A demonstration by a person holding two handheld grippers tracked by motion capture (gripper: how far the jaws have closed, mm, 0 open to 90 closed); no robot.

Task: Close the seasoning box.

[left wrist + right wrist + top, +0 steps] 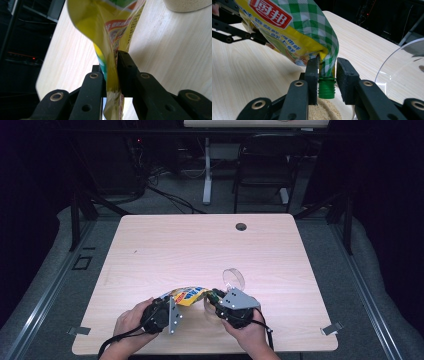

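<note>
Yellow and green-checked seasoning pouch [186, 295] held above the tabletop [175, 245], slung between both grippers. Left gripper [111, 75]: fingers clamped on the pouch's flat end. Right gripper [326, 80]: fingers gripping the neck just above the green spout [326, 88], spout pointing down over a clear bowl [332, 113] of pale granules. Clear lid [233, 278] just beside.

Counted: one yellow and green-checked spout pouch [187, 295] with one green spout [326, 87]. One clear container [329, 112] of pale granules under the spout. One clear round lid [233, 277] at about one o'clock of the pouch. Two grippers, left gripper [169, 306] and right gripper [216, 298], on two hands. One worktop [200, 245]. One black chair [265, 165] beyond at twelve o'clock.
</note>
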